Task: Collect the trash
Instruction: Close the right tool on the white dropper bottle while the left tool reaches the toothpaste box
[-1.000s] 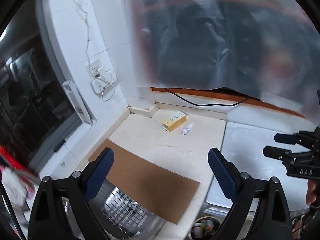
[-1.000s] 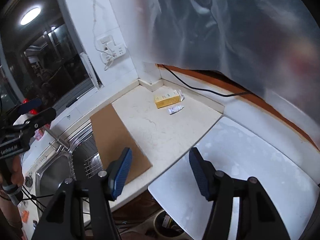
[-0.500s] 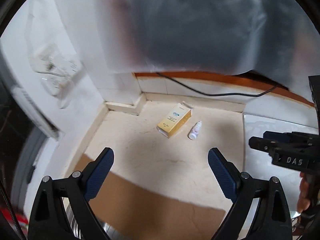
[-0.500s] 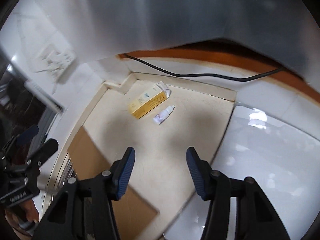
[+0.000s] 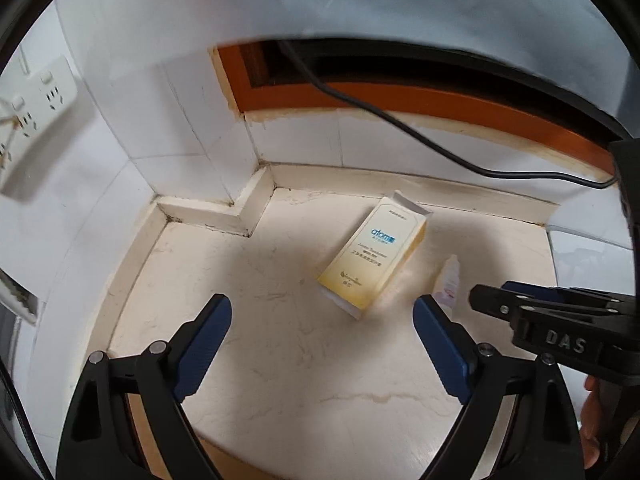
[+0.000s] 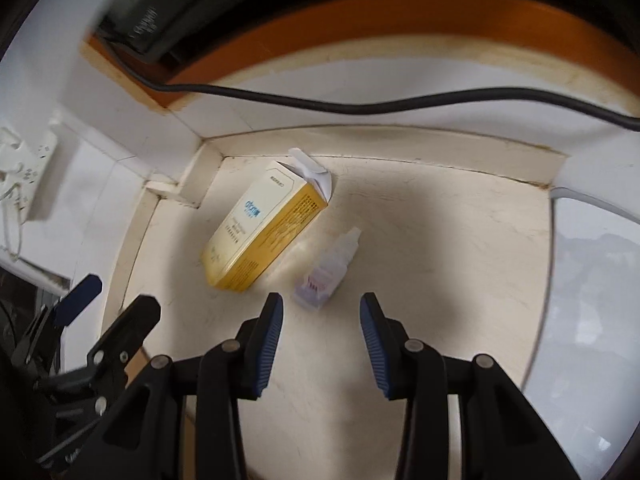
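The bottle [image 6: 329, 270] lies on the counter [image 6: 440, 240] just right of the box [image 6: 260, 232], its long axis running near to far. The right claw [image 6: 321, 320], closing and empty, is nearer than the wide, empty left claw [image 5: 322, 320].

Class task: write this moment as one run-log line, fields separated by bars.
phase: approach | left tongs: open, empty | right tongs: closing, empty | yellow-and-white cardboard box, small clear plastic dropper bottle: lying on cream stone counter
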A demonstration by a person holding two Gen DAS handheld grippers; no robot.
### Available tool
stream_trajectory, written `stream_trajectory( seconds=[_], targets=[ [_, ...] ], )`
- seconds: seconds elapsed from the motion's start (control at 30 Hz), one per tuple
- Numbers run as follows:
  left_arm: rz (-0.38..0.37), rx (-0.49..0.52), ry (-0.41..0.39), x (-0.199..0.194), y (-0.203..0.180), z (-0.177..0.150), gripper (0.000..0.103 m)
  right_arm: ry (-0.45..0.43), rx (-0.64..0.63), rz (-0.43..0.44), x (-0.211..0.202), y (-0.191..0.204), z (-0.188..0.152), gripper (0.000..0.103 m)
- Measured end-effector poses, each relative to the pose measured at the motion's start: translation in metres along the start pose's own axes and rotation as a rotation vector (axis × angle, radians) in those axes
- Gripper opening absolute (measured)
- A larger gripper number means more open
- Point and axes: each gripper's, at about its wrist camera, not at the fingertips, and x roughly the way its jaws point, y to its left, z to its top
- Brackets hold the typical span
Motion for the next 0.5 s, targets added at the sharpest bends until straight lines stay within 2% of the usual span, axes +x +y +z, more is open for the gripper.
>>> stream_trajectory(
  seconds=[0.17, 0.33, 0.5],
  targets=[
    [0.002, 0.011, 0.025, 0.018, 0.001, -0.006, 0.089, 0.023, 0.001, -0.025, 0.027, 0.008, 0.008, 0.04],
    [-0.002, 0.03, 0.041, 0.029, -0.003, -0.004, 0.089, 0.054, -0.008, -0.082, 0.044, 0.008, 0.013, 0.027],
    [-0.007, 0.07, 0.051, 0.04, -0.015, 0.005, 0.089, 0.047, -0.024, -0.083, 0.038, -0.003, 0.011, 0.022]
  ],
)
